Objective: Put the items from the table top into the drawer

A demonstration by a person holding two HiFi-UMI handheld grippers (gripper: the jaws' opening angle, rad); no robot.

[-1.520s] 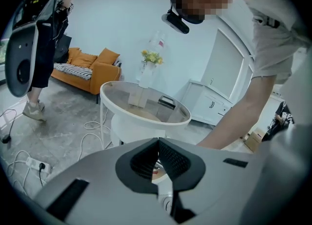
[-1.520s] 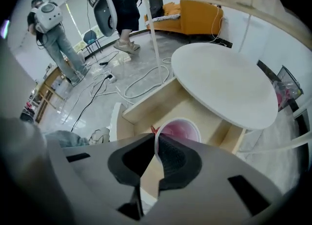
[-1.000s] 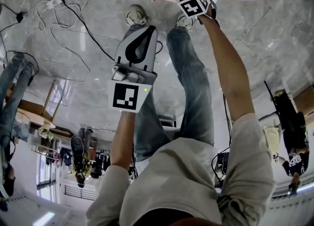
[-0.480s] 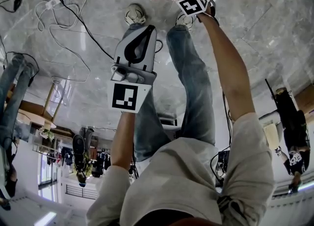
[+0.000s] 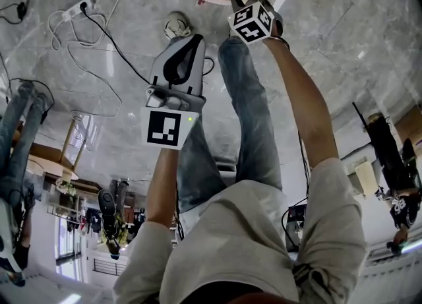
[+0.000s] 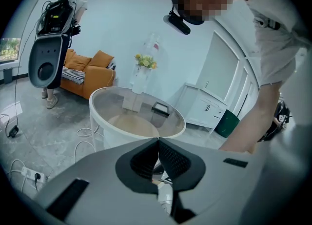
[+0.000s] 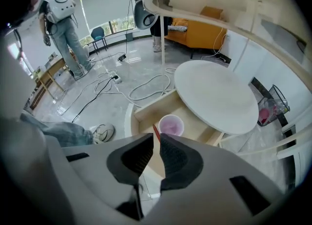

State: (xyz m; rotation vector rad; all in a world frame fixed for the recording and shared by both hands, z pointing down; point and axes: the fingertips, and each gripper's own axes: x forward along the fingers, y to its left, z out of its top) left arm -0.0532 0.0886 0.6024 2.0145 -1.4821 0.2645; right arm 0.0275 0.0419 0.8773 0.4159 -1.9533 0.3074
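Now between items: drawer part-filled, table not yet cleared

Pink cup [image 7: 171,125] and a red stick [image 7: 155,132] are lying in the open drawer [image 7: 145,112], which is standing pulled out from under a round white tier [image 7: 217,94]. The right gripper [image 7: 156,136] is hanging just above them and pointing steeply down. Its fingers have just been closing and are standing a narrow gap apart, grasping nothing. The red stick is showing through that gap, but it is lying down in the drawer, not gripped.

The left gripper [image 6: 158,141] is idling, fingers clenched together on nothing, and looking across at the table [image 6: 100,121]. Sitting on its glass top are a dark box [image 6: 160,109], a pale box [image 6: 130,103] just beside it, and a vase of flowers [image 6: 144,68].

Judging the step: a drop into the drawer is looking finished, and the boxes are waiting. The next move is calling for the right gripper to come out from under the table's rim, rise to the top, and spread its fingers wide again around one box. The overhanging rim is the likeliest thing to knock, and the vase is standing near the boxes.

Lying around are cables [image 7: 146,85] across the floor and the person's own shoe [image 7: 103,132] beside the drawer. An orange sofa [image 6: 90,75] is standing well apart.
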